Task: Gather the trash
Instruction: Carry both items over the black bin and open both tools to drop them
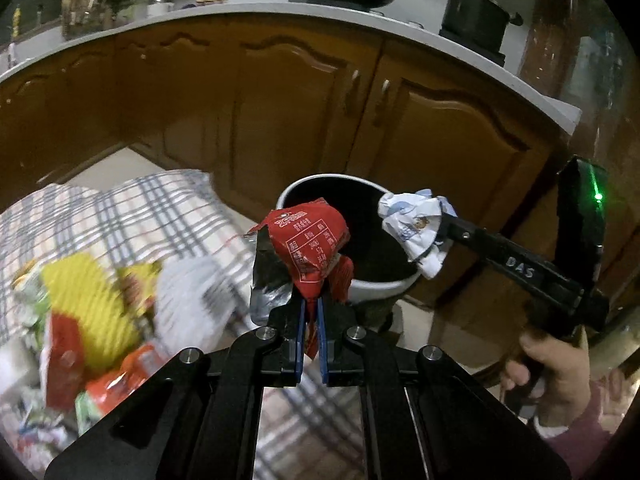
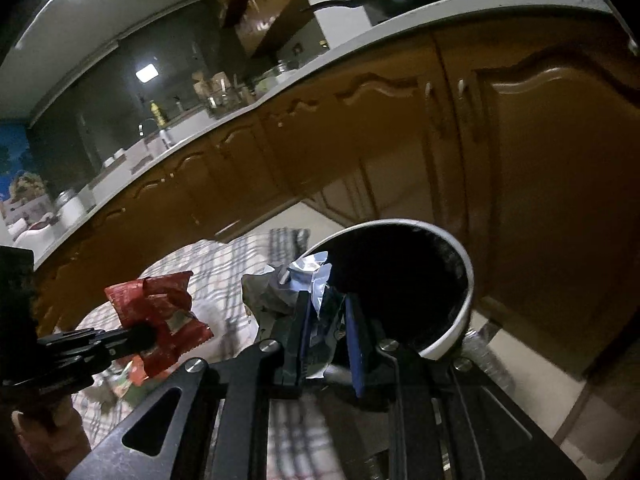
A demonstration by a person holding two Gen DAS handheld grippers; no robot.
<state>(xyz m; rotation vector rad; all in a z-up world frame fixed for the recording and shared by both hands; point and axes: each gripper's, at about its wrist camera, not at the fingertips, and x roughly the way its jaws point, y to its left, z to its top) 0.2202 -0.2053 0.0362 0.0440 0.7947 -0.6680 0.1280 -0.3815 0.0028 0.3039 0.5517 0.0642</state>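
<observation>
Cabinets fill the whole background, brown doors [image 1: 280, 112] under a pale kitchen tabletop [image 1: 240, 12]. Below that, the checked cloth [image 1: 132, 216] with a blurry pile of leftover wrappers [image 1: 88, 320] at about 8 o'clock in the left view. Trash bin [image 1: 384, 292] sits dead centre, white rim, dark inside, looks like nothing's blocking the mouth.

Step in hand is pretty clearly the carry-to-bin bit. Left claw [image 1: 313, 320] is pinched fully closed on a red snack wrapper [image 1: 312, 240], which hangs right at the bin's near rim. Right claw [image 2: 326, 328] is closed down on a crumpled white wrapper [image 1: 416, 228], coming in from 3 o'clock over the opening.

Next, I'd say: get both fully over the hole, then let go. The red one looks a bit short of it.
</observation>
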